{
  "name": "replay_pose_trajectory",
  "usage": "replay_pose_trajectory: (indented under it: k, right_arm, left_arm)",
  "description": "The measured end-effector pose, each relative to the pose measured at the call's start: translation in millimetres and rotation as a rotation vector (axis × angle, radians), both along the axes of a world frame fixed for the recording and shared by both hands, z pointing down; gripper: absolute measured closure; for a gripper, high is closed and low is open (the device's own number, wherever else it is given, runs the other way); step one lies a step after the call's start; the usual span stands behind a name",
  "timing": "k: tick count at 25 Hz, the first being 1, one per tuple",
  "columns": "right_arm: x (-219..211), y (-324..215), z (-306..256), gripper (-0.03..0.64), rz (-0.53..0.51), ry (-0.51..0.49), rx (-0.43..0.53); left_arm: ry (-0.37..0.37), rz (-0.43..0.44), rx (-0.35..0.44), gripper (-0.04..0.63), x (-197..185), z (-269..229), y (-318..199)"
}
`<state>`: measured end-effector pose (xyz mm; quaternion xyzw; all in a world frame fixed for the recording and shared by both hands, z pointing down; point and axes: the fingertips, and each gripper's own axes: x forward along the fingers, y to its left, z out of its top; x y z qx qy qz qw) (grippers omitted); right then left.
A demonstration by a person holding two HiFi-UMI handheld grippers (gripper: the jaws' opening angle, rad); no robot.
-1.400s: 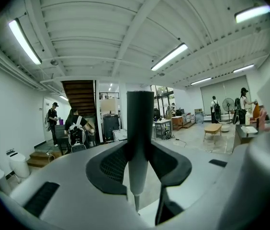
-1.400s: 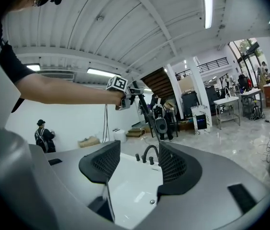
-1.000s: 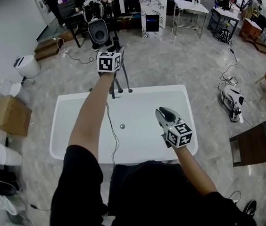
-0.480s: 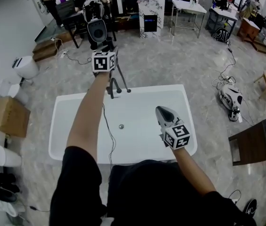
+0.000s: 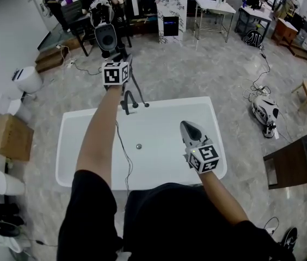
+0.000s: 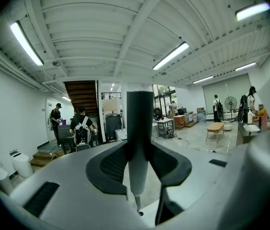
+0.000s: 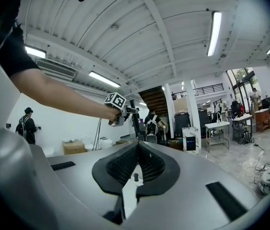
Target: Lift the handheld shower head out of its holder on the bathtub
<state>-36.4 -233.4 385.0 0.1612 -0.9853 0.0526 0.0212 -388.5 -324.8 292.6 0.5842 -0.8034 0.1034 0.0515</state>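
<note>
Left gripper point(image 6: 139, 150): fingers point(image 6: 108, 166) clamped on shower head point(image 6: 140, 114).

Risk: slip downward through fingers if grip slackens; snag on holder point(image 5: 127, 103) below fingers if tilted.

Handle upright between fingers, dark above, pale grey below.

Right gripper point(image 7: 137, 147): just closed, nothing between fingers, over bathtub point(image 5: 77, 118).

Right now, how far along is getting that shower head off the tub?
Done: the left gripper is clamped on the shower head's handle. In hand: the lift; its lower end looks clear of the black holder, but I can't confirm. Left: perhaps raising it free. The right gripper is shut, empty, over the bathtub.
</note>
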Motion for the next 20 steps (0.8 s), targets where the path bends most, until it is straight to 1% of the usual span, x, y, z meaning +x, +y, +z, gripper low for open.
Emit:
replay_pose_trajectory:
  k: [4,11,20]
  right_arm:
    - [1.5,-1.8,2.0,0.618,0.001,0.010,0.001]
    - [-4.1,-2.1,8.5,0.618,-0.001,0.035,-0.011]
    - [-1.4,-5.0,11.7,0.618,0.012,0.039,-0.017]
  left_arm:
    - [-0.008,0.011,-0.018,0.466,4.0,6.8,-3.5]
    - [0.019,0.007,-0.021,0.466,0.6,17.5,-6.6]
    - [0.001,0.036,-0.050,0.466,10.6,26.1,-14.2]
